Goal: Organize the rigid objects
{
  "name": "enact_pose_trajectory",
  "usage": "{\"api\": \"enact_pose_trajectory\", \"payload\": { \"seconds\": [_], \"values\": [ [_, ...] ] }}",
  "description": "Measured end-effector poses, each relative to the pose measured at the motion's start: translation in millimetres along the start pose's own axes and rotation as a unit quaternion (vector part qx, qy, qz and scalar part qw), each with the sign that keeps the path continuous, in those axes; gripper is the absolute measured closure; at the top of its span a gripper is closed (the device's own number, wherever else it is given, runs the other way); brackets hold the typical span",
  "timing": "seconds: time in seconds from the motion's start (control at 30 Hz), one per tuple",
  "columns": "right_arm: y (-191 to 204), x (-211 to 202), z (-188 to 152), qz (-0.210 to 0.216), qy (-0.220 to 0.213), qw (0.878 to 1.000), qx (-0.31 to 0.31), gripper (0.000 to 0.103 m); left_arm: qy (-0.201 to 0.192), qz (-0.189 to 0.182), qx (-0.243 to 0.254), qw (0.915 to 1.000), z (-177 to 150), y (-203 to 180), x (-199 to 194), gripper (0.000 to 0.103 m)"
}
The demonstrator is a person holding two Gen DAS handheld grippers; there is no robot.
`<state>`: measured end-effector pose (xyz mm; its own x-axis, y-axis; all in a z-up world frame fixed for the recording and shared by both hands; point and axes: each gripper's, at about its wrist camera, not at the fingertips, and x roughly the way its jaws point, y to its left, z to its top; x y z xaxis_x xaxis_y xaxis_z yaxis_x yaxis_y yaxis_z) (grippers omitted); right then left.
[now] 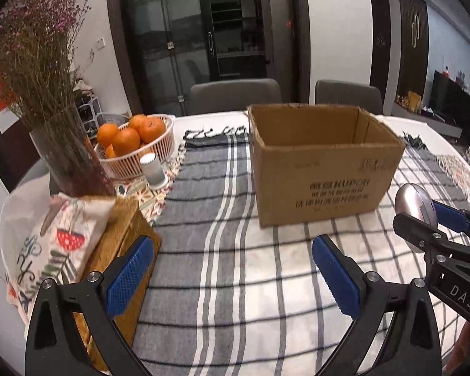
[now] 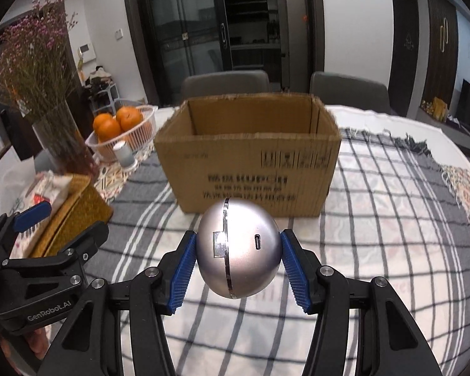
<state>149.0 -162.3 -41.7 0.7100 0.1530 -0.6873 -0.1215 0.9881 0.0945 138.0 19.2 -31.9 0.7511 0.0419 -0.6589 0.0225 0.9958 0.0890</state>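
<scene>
My right gripper point(image 2: 238, 258) is shut on a silver egg-shaped case point(image 2: 238, 252) with a chrome seam and a charging port, held above the checked cloth in front of an open brown cardboard box point(image 2: 250, 169). In the left wrist view the same case point(image 1: 415, 208) shows at the right edge in the right gripper point(image 1: 423, 219), beside the box point(image 1: 322, 169). My left gripper point(image 1: 235, 272) is open and empty, low over the cloth, near the box's front left.
A glass vase of dried flowers point(image 1: 69, 156), a white basket of oranges point(image 1: 141, 147) and a small white cup point(image 1: 153, 169) stand at the left. A gold box with a printed pouch point(image 1: 109, 250) lies near my left finger. Two grey chairs point(image 1: 235, 94) stand behind the table.
</scene>
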Motion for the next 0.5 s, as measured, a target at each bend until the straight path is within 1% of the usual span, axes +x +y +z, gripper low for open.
{"api": "enact_pose_trajectory", "payload": {
  "seconds": [0.17, 0.5],
  "values": [
    [-3, 0, 22, -0.005, -0.023, 1.000, -0.002, 0.048, -0.023, 0.010, -0.002, 0.9997, 21, 0, 2, 0.000],
    [-12, 11, 64, -0.008, -0.054, 0.998, 0.001, 0.048, -0.047, 0.018, -0.009, 0.9987, 61, 1, 16, 0.000]
  ]
}}
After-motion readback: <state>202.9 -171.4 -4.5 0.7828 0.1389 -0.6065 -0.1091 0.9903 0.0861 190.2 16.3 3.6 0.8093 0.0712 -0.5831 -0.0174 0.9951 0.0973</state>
